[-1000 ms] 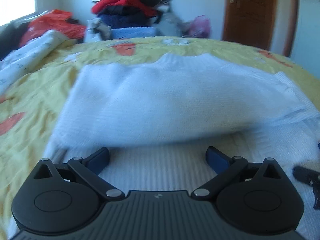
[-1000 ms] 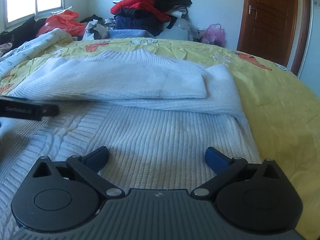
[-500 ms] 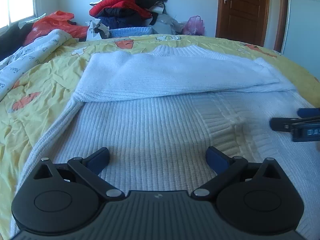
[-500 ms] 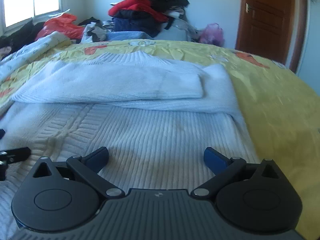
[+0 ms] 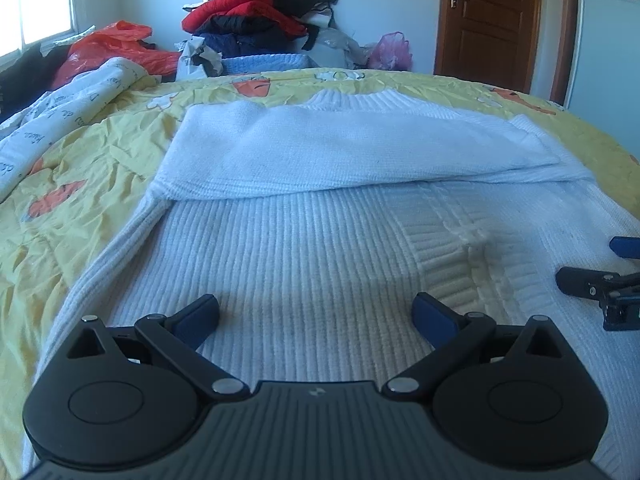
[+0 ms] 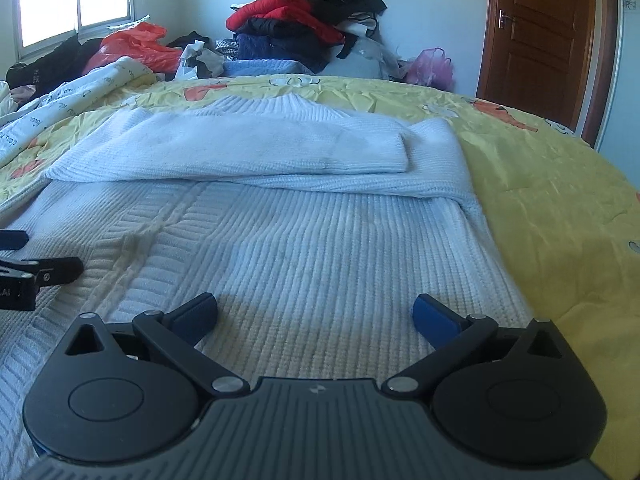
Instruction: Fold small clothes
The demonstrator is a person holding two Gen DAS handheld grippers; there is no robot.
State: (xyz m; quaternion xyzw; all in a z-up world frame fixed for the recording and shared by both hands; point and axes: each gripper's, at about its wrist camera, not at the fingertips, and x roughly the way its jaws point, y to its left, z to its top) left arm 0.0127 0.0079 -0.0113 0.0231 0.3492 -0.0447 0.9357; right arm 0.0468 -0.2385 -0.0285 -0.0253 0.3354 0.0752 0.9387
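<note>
Lying flat: white ribbed sweater (image 5: pixel 320 248) | sleeves folded across chest

A yellow bedspread (image 5: pixel 100 168), a heap of clothes (image 6: pixel 304 24) (red on top), and a wooden door (image 6: pixel 540 36).

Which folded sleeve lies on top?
The left sleeve lies on top, laid across the white sweater's chest; the right sleeve lies beneath it.

Only partly readable: letters "AI" on the left tongs (image 6: pixel 16 280).
</note>
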